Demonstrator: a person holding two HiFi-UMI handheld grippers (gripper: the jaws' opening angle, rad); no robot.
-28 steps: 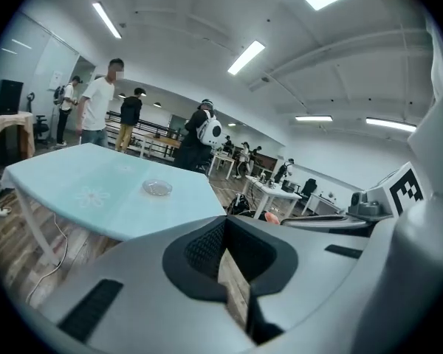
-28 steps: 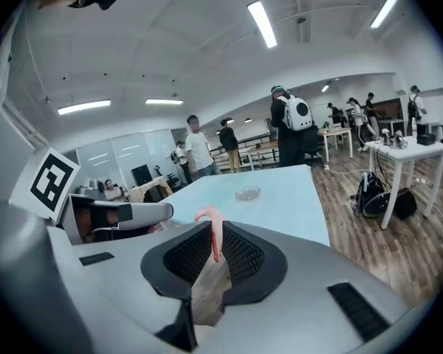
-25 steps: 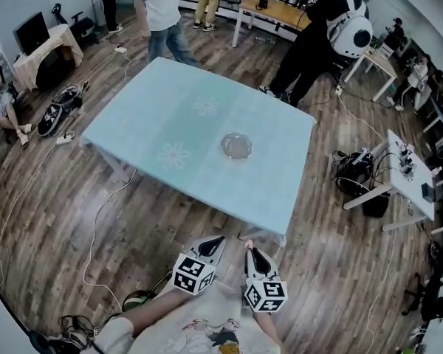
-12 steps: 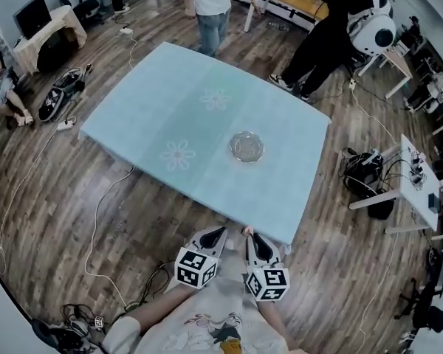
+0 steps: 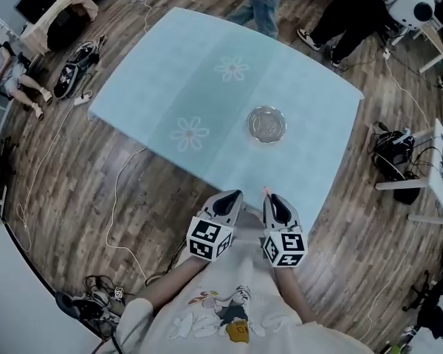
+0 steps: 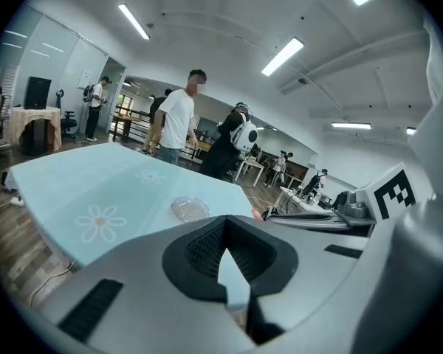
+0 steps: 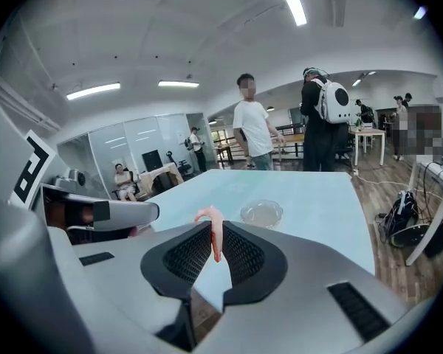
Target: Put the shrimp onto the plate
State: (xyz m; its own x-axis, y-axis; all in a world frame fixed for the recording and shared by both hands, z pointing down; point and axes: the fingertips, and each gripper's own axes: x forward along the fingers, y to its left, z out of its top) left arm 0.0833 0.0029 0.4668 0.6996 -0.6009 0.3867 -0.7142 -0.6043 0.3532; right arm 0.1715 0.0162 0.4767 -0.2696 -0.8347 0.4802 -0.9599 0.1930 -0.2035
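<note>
While I stand at the near edge of the bench (image 5: 207,87), my right tool (image 7: 217,227) is clamped on the shrimp (image 7: 209,216). The pink body is pinched between the two pads, and its curled end pokes up just above the tips. My left tool (image 6: 225,223) has its jaws together with nothing between them, and it hangs just beside the right one.

Out ahead, the plate (image 7: 261,213) sits on the blue cloth, well apart from both tools. It is clear glass and looks empty from here.

Now the feel of it. I judge this shrimp to be light, soft and probably a bit slick. The thick middle of the body is the place to hold it, and that seems to be about where the pads have it. If I squeeze too hard it will squash, and if I go too gently it may slide out sideways. The thin curled end would give little to grip. The plate looks light and breakable too, so it may skid on the cloth if I bump it.
</note>
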